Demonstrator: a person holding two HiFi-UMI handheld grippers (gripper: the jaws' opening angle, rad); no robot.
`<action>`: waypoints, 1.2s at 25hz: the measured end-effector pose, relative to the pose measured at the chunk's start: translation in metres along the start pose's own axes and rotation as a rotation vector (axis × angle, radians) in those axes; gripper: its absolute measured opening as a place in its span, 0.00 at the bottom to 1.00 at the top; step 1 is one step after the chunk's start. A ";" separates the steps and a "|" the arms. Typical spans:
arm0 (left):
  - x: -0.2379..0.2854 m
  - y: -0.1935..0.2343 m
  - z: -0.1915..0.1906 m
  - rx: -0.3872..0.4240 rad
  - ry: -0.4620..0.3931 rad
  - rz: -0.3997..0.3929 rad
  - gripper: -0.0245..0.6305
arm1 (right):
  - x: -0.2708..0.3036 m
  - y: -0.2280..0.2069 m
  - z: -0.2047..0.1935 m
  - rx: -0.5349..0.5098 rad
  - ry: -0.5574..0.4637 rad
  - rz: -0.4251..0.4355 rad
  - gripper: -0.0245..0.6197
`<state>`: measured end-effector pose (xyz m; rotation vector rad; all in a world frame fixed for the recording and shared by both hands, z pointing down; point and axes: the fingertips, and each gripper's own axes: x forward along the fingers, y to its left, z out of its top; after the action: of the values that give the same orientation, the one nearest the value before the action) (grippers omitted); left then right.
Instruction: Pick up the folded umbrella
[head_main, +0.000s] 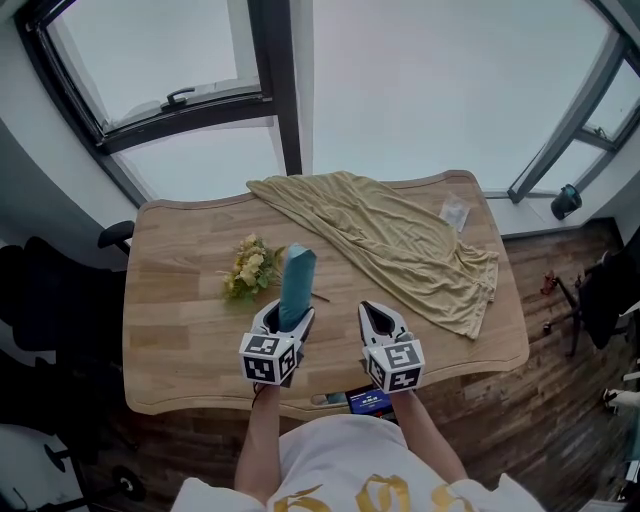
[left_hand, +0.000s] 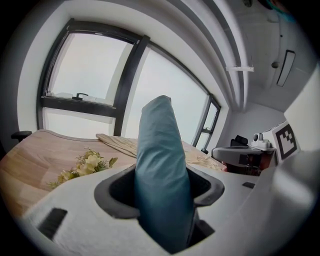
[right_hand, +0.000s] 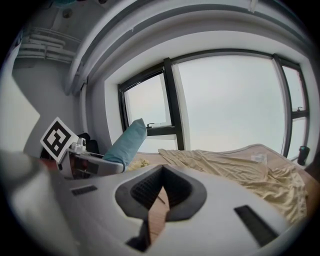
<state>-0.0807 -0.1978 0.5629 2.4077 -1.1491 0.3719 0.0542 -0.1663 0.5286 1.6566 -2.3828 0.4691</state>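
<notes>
Left tongs (head_main: 285, 322) pinch the teal folded umbrella (head_main: 297, 285) by its lower end, above the worktop (head_main: 180, 300) near its front edge. The umbrella's long axis is nearly upright, top leaning toward the window. Right tongs (head_main: 378, 318) hover alongside, pressed together, empty. Flowers (head_main: 250, 268) lie just beyond; a cloth (head_main: 400, 240) covers the far right.

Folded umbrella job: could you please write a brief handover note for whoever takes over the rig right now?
Left gripper: shut on the folded teal umbrella, which sticks up out of its jaws above the wooden table.
Right gripper: jaws together, empty, beside the left one.
Yellow flowers and a beige cloth lie on the table.
Done: umbrella gripped and apparently lifted clear.
Left: only to hold it steady.
</notes>
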 end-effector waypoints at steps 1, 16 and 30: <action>-0.003 -0.002 0.001 -0.012 -0.014 -0.004 0.47 | -0.002 0.002 -0.001 0.007 0.003 0.007 0.05; -0.053 -0.011 -0.016 -0.083 -0.085 -0.013 0.47 | -0.022 0.042 -0.015 -0.005 0.041 0.071 0.05; -0.074 -0.027 -0.022 -0.120 -0.112 0.030 0.47 | -0.033 0.050 -0.015 -0.017 0.036 0.134 0.05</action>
<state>-0.1063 -0.1226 0.5433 2.3343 -1.2208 0.1739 0.0184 -0.1161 0.5238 1.4745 -2.4749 0.4957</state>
